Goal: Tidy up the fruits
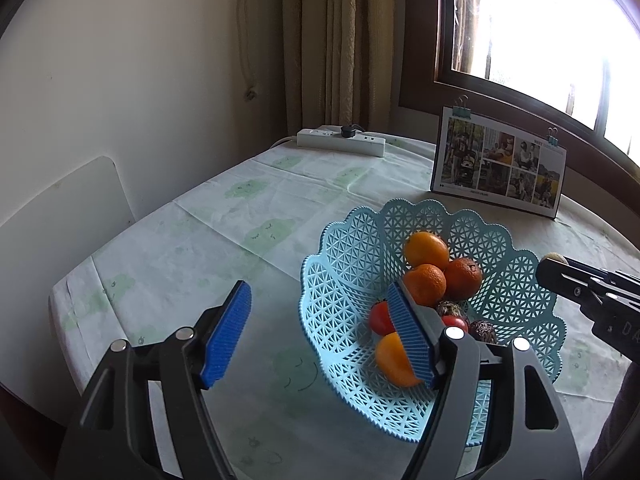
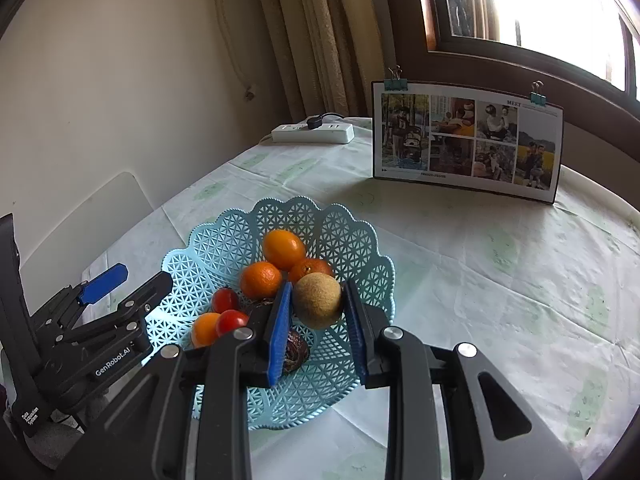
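Observation:
A light blue lattice basket [image 2: 352, 240] [image 1: 340, 288] sits on the table and holds several oranges [image 2: 283, 249] [image 1: 426, 249], two small red tomatoes [image 2: 232, 321] [image 1: 379, 318] and dark wrinkled fruits [image 2: 295, 350] [image 1: 482, 330]. My right gripper [image 2: 318, 316] is shut on a round brown kiwi [image 2: 318, 299], held above the basket's middle. In the left wrist view only the right gripper's tip shows, with a bit of the kiwi [image 1: 554, 257]. My left gripper [image 1: 320, 334] stands open and empty at the basket's left rim, also seen from the right wrist view [image 2: 120, 284].
A photo collage board [image 2: 466, 140] [image 1: 500, 162] with binder clips stands behind the basket by the window. A white power strip [image 2: 314, 131] [image 1: 342, 141] lies at the far table edge near the curtain. A white chair back [image 1: 60, 216] is left of the table.

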### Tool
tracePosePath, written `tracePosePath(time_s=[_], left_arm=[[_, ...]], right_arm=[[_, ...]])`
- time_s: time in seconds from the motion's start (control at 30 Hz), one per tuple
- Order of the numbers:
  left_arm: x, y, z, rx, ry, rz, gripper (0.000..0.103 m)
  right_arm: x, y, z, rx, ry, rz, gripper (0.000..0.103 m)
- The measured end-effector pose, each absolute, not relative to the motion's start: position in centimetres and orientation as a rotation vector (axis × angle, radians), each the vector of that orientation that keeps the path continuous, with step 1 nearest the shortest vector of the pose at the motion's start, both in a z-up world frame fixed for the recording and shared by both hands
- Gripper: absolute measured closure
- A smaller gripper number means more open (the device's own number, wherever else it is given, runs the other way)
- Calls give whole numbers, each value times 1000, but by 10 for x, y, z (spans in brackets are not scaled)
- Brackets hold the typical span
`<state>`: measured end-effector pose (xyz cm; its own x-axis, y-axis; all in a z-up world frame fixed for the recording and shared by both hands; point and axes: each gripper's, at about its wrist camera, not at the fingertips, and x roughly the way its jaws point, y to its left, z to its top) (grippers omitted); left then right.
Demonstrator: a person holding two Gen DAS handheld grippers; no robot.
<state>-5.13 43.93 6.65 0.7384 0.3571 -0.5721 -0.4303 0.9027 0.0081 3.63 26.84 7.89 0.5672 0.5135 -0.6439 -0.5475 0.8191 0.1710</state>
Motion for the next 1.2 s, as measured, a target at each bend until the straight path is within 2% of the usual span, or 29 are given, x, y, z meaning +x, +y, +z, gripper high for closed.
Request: tracePosePath(time_s=[0.1,0.2,0.8,0.83,0.87,0.93,1.03,1.13,1.2], left_arm=[[-51,439,66,-128,603,435,30],[-52,438,66,-127,599,438,20],[-51,433,68,-116,601,436,15],[-51,433,68,-116,601,436,10],[-51,432,68,-115,599,437,8],[-53,431,70,-110,592,442,7],[-53,430,71,-106,594,441,4],[-54,428,73,-86,591,464,3],[-55,427,74,-76,587,473,3]], right_arm=[[38,272,78,-50,742,626,76],[40,275,77,-48,745,627,76],[36,275,80,-35,739,639,75],[35,274,81,-34,740,638,72],[35,273,81,-31,739,635,57],[34,268,82,-19,725,622,37],[32,264,83,-16,720,617,33],[28,260,84,-35,710,609,23],[23,259,84,-60,695,602,23]])
